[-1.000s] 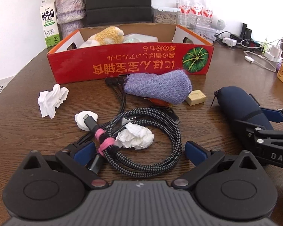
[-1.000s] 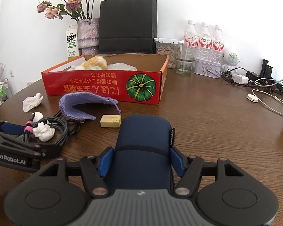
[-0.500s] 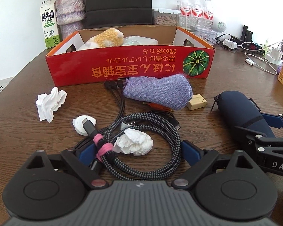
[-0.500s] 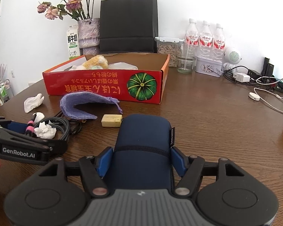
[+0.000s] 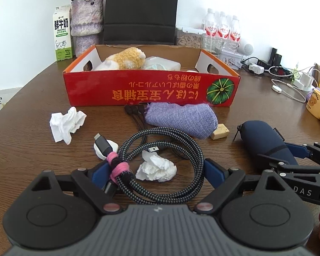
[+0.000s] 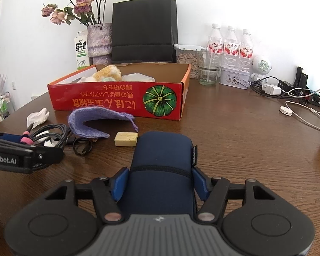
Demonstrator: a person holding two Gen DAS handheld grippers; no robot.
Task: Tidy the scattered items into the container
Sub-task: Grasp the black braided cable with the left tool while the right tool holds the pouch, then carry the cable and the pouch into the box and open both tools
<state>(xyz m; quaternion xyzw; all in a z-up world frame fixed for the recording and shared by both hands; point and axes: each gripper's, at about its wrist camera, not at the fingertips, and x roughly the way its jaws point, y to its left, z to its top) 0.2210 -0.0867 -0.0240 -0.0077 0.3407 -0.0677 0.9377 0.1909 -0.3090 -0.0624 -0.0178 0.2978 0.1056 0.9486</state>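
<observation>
So the left gripper [image 5: 157,170] is sitting low over the coiled braided cable [image 5: 170,162], jaws spread wide with the whole coil plus a crumpled tissue [image 5: 156,168] lying between them; the blue pads are right at the coil's edges, though whether they're actually pressing I can't tell from here. The right gripper [image 6: 160,182] is closing on the navy pouch [image 6: 163,162]; its blue pads are sitting flush against both sides of it, pouch resting on the wooden table [image 6: 245,149].

The left wrist view is showing stuff the other one mostly hides: a second tissue wad [image 5: 66,123] off to the left, a white round thing under the cable's plug, the pink strap binding the coil, and a yellow mug at the far right edge. The right wrist view is giving the full black paper bag [image 6: 144,27] and the flowers behind the red cardboard box [image 6: 121,102]; the left view is only catching a dark slab there.

Both are showing the box holding a fluffy yellow toy [image 5: 125,60], with the purple knit pouch [image 5: 181,119] and a small tan block [image 6: 125,139] lying just in front of it.
</observation>
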